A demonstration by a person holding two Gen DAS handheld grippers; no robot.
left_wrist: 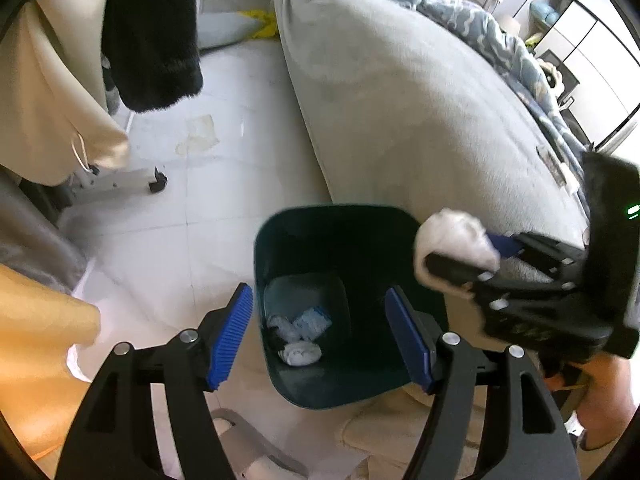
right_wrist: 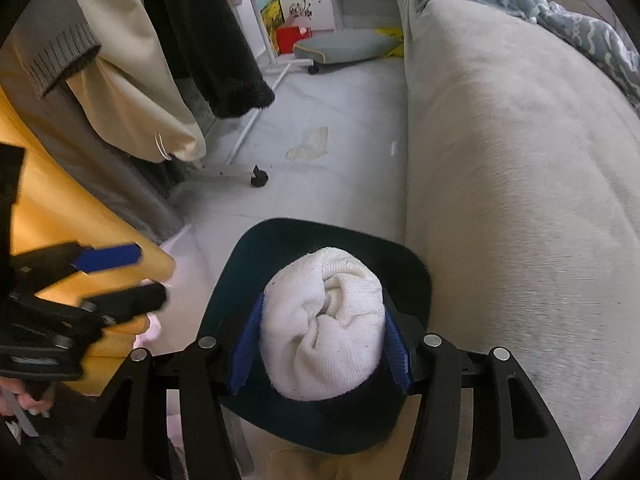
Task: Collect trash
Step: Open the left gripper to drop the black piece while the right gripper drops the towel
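right gripper (right_wrist: 322, 344) clamped on white sock (right_wrist: 324, 320) above bin (left_wrist: 348, 240); left gripper (left_wrist: 318, 336) wide open, empty.

Both wrist views look steeply down from close above the dark bin (left_wrist: 344, 264), sharing it, the floor (right_wrist: 344, 92) and bed (left_wrist: 420, 120); edges seem blurred.

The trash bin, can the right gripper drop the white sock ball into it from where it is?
Probably yes. The right gripper is shut on the white sock ball, right above the open trash bin. Nothing covers the opening, and the open left gripper holds nothing.
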